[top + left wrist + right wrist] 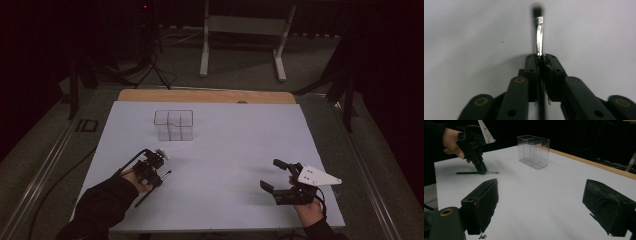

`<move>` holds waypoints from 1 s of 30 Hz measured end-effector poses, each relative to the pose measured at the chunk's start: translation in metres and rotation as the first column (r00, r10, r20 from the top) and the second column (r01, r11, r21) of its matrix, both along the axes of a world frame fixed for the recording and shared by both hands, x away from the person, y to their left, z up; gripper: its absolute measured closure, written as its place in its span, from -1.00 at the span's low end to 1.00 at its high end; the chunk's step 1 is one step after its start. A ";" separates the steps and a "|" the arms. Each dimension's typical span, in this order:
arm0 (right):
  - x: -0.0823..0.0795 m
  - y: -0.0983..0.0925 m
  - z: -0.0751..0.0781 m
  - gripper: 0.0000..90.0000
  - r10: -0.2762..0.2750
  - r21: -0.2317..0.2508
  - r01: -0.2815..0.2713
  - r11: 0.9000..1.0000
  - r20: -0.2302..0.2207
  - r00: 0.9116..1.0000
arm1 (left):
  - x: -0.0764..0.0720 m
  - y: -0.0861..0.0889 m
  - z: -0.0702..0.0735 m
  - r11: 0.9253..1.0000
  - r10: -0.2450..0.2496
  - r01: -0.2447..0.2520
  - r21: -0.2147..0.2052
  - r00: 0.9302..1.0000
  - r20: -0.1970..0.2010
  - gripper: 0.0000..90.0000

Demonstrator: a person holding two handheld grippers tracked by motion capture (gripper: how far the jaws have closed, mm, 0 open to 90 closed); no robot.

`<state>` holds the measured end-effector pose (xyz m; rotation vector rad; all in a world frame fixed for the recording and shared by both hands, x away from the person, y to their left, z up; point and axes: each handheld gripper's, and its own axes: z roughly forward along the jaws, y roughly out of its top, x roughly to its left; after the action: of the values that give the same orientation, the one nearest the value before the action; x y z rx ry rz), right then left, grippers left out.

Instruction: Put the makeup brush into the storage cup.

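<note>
In the left gripper view, the far tip of the thin black-handled brush with a silver metal ferrule (539,37) is blurred, so its bristles cannot be made out, and its handle is hidden between the closed jaws of the left hand-held gripper (540,58). In the high view the brush (150,192) is too small and dark to tell apart clearly. The inner dividers of the clear plastic compartment box (173,125) are faint there. The right hand-held gripper (539,207) is cut off by the bottom edge of its own view.
</note>
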<state>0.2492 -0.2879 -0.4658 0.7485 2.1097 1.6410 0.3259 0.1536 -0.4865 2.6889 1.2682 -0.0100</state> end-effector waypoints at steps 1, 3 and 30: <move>0.000 0.000 0.000 -0.71 -0.001 0.000 0.001 1.000 -0.001 1.000 | 0.000 0.000 0.000 1.000 -0.004 0.004 -0.002 1.000 -0.003 0.86; 0.001 0.000 0.000 -0.70 -0.003 0.000 0.003 1.000 -0.003 1.000 | 0.001 -0.001 0.000 1.000 -0.022 0.022 0.007 1.000 -0.001 0.88; 0.001 -0.001 -0.001 -0.70 -0.009 -0.001 0.009 1.000 -0.012 1.000 | -0.025 0.017 0.067 0.939 -0.043 0.151 -0.309 0.943 0.330 0.88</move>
<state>0.2504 -0.2891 -0.4670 0.7685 2.1115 1.6347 0.3012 0.1708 -0.4196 2.3434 0.9391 0.1771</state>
